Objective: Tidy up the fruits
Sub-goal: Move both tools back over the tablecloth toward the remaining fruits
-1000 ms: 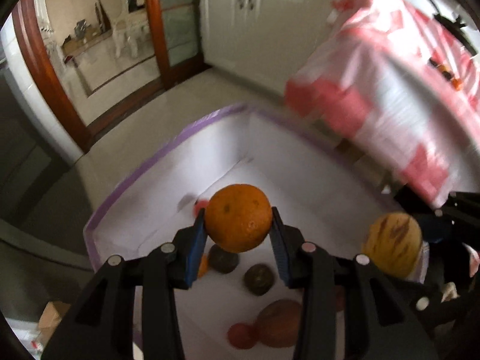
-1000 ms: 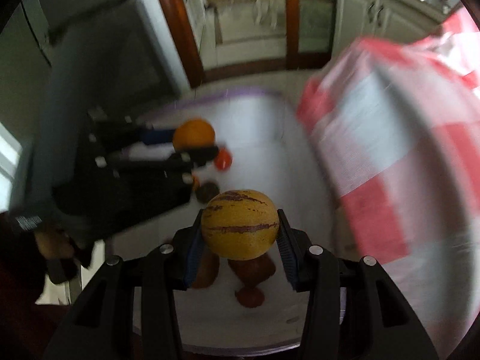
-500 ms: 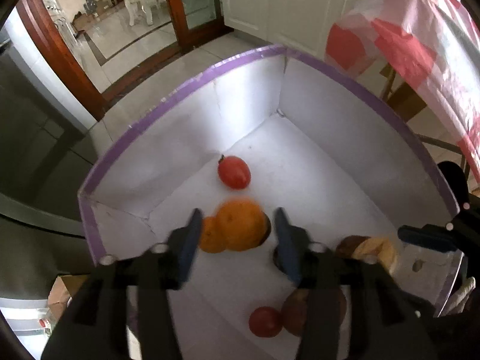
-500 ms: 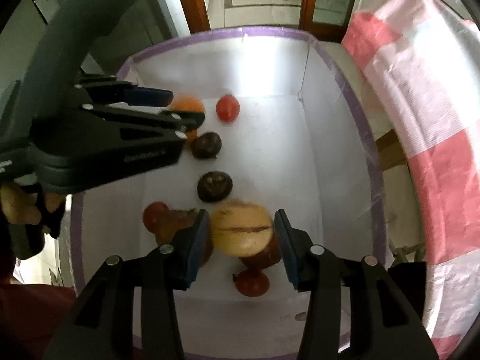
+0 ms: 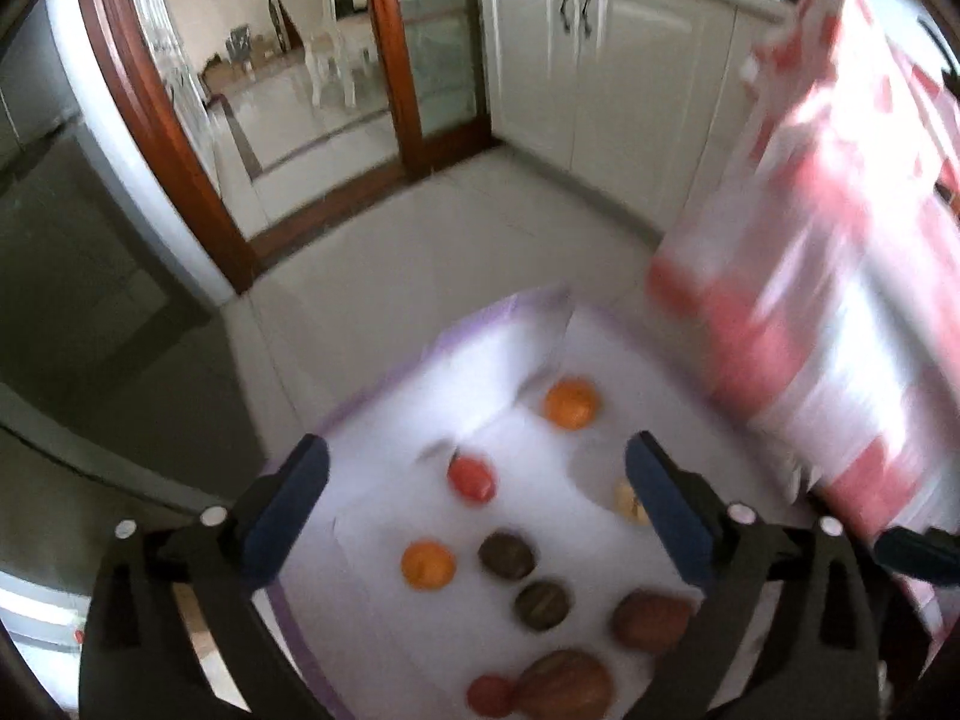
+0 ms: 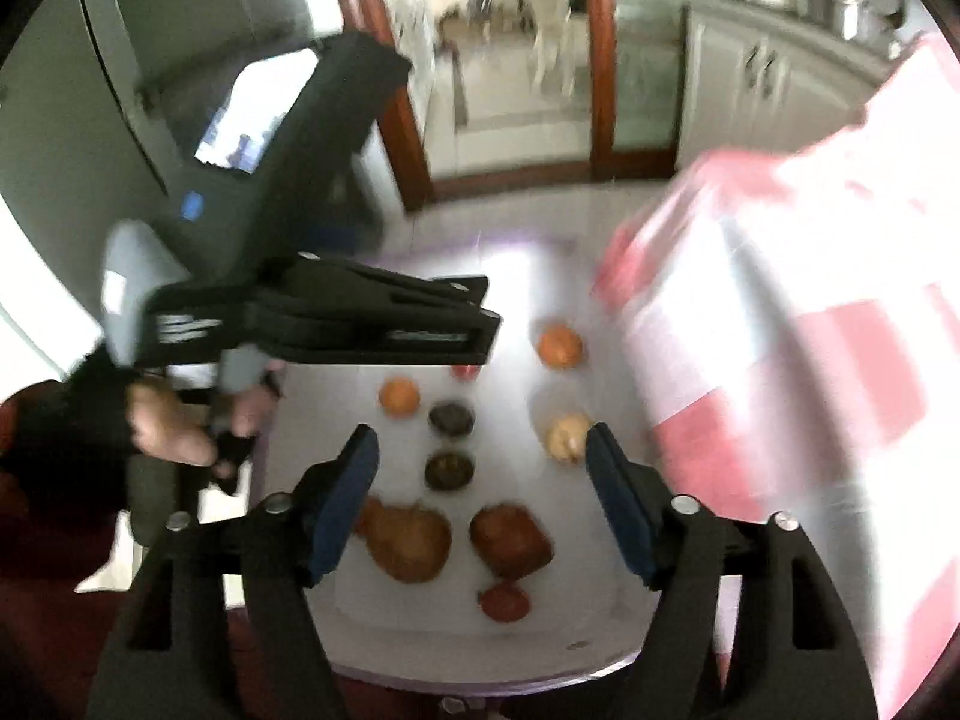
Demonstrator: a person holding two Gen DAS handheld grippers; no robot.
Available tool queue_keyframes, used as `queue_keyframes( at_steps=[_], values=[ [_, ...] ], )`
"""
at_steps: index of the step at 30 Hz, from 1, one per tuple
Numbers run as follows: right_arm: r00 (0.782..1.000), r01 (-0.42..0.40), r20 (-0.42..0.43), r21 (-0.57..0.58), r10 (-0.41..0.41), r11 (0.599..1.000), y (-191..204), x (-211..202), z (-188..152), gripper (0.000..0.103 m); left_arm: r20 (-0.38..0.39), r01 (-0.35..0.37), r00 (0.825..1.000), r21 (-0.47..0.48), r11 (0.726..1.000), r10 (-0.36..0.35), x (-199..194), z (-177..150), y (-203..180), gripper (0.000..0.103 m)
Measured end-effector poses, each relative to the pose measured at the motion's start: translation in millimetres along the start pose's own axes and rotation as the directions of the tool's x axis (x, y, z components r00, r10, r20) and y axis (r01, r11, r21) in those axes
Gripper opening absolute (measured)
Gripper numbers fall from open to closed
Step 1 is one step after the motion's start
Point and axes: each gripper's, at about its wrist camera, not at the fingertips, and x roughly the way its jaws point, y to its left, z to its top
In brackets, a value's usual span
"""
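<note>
Your left gripper [image 5: 474, 501] and right gripper [image 6: 480, 495] are both opening, empty, above the purple-rimmed white box [image 5: 384, 402] holding two round oranges [image 5: 571, 403], two dark fruits [image 5: 507, 555].

Both views are smeared by motion blur. In the left wrist view the yellow fruit [image 5: 629, 501] is half hidden behind the right finger [image 5: 663, 507], and the red fruit [image 5: 491, 696] below the fingers nears the bottom edge. In the right wrist view a red fruit [image 6: 465, 369] past the fingers peeks from under the left gripper [image 6: 489, 315], whose jaw gap is hidden side-on. The checked cloth [image 6: 828, 372], right of the fingers, runs off the frame.
</note>
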Motion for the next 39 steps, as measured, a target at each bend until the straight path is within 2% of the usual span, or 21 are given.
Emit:
queue_keyframes(
  at_steps=[4,7,10,11,13,14,16,19,20,22,25,28,31,32,35,39],
  values=[
    [0.987,0.038,0.152,0.057,-0.046,0.998,-31,-64,5,0.08,0.079,0.048,0.995,0.094,0.994,-0.056,-34,42,-48,0.102],
    [0.959,0.078,0.259,0.149,-0.115,0.986,-69,-116,1,0.085,0.123,0.117,0.982,0.197,0.973,-0.143,-58,65,-105,0.102],
    [0.917,0.163,0.315,0.262,-0.244,0.951,-116,-162,-16,0.087,0.132,0.217,0.956,0.276,0.936,-0.261,-69,82,-169,0.102],
    [0.913,0.179,0.309,0.285,-0.267,0.942,-126,-169,-19,0.087,0.125,0.263,0.942,0.301,0.917,-0.311,-70,87,-197,0.102],
    [0.888,0.235,0.293,0.373,-0.354,0.898,-161,-188,-32,0.087,0.106,0.332,0.916,0.339,0.88,-0.387,-66,95,-237,0.102],
    [0.875,0.258,0.274,0.435,-0.4,0.863,-185,-197,-40,0.087,0.089,0.363,0.903,0.36,0.859,-0.42,-62,100,-267,0.102],
    [0.86,0.272,0.238,0.536,-0.452,0.799,-224,-203,-56,0.087,0.06,0.412,0.883,0.374,0.831,-0.465,-52,106,-303,0.102],
    [0.837,0.273,0.194,0.663,-0.512,0.697,-276,-212,-80,0.087,-0.013,0.509,0.838,0.375,0.774,-0.545,-36,115,-362,0.102],
    [0.822,0.281,0.172,0.706,-0.542,0.65,-296,-218,-88,0.087,-0.032,0.538,0.822,0.375,0.755,-0.569,-30,118,-382,0.102],
    [0.799,0.303,0.13,0.756,-0.587,0.58,-319,-221,-104,0.087,-0.047,0.557,0.809,0.376,0.741,-0.585,-23,119,-404,0.102],
    [0.784,0.312,0.076,0.809,-0.615,0.498,-357,-223,-120,0.087,-0.062,0.577,0.799,0.363,0.732,-0.599,-8,126,-430,0.101],
    [0.779,0.323,0.039,0.83,-0.625,0.454,-386,-225,-126,0.087,-0.058,0.596,0.785,0.342,0.727,-0.616,-1,135,-440,0.101],
    [0.776,0.349,0.007,0.829,-0.631,0.438,-407,-218,-123,0.087,-0.058,0.599,0.787,0.312,0.737,-0.615,5,137,-438,0.102],
    [0.778,0.351,0.002,0.828,-0.629,0.437,-418,-214,-119,0.087,-0.054,0.592,0.793,0.307,0.745,-0.607,6,137,-438,0.102],
    [0.782,0.362,-0.026,0.832,-0.623,0.42,-447,-203,-110,0.087,-0.056,0.593,0.792,0.304,0.745,-0.608,6,137,-437,0.102],
    [0.781,0.389,-0.058,0.823,-0.622,0.413,-483,-188,-87,0.087,-0.056,0.562,0.814,0.331,0.758,-0.579,5,136,-442,0.102]
  ],
)
